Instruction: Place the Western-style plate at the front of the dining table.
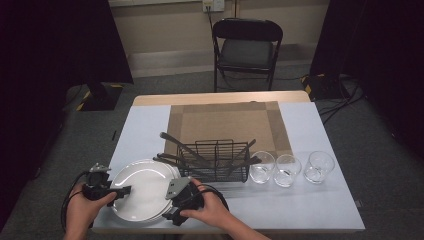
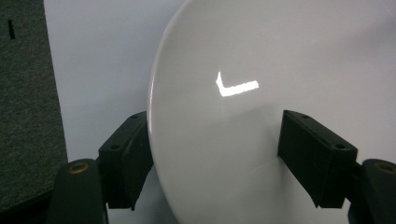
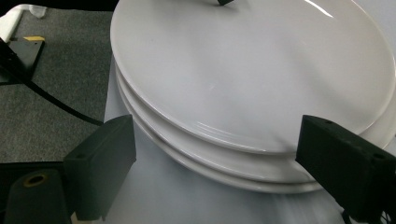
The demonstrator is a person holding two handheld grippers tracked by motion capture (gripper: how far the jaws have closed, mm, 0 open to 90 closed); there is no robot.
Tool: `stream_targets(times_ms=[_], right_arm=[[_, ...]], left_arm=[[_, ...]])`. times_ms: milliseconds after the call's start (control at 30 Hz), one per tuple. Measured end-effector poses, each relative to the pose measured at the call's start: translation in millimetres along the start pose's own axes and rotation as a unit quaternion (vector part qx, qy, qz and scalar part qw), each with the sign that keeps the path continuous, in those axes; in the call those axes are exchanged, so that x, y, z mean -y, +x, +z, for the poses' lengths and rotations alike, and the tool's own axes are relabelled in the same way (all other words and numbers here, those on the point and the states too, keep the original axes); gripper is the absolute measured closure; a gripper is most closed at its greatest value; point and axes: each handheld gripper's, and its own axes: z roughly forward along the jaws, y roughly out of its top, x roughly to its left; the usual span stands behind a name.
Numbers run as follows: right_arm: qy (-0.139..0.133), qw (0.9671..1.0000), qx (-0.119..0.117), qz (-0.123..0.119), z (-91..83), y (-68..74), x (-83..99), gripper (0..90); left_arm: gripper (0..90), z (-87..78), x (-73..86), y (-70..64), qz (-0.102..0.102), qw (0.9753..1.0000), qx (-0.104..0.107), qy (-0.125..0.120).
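From above my side, the high view looks forward and down over the counter. My two gripper views sit close over the stacked white plates, shared by all three.

A black folding chair on grey, seemingly carpeted floor.

3 stacked plates, 3 glasses, 1 wire rack, 1 placemat, 1 chair.

plates stacked front-left, rack behind-right on mat, 3 glasses right of rack
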Motion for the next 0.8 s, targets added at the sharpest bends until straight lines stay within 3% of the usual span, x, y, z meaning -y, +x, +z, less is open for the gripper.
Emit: stream_targets(times_ms=[100, 267, 533, 800], right_arm=[[-0.004, 1.0000, 0.000, 0.004, -0.1, 0.5, 1.3, 11.3], [0.000, 1.0000, -0.003, -0.005, -0.3, 1.4, 1.4, 11.2], [-0.004, 1.0000, -0.001, 0.000, -0.1, 1.4, 2.8, 11.1], [-0.005, 1.0000, -0.006, -0.001, 0.3, 0.2, 5.8, 11.0]], left_arm=[[26.9, 2.4, 1.1, 2.0, -0.022, 0.9997, 0.012, -0.006], [25.5, 3.7, 0.2, 1.5, -0.028, 0.9995, 0.015, -0.001], [25.7, 0.5, -6.2, -5.2, -0.036, 0.9990, -0.008, 0.023], [34.9, -9.7, -12.0, -10.2, -0.032, 0.9988, -0.031, 0.019]])
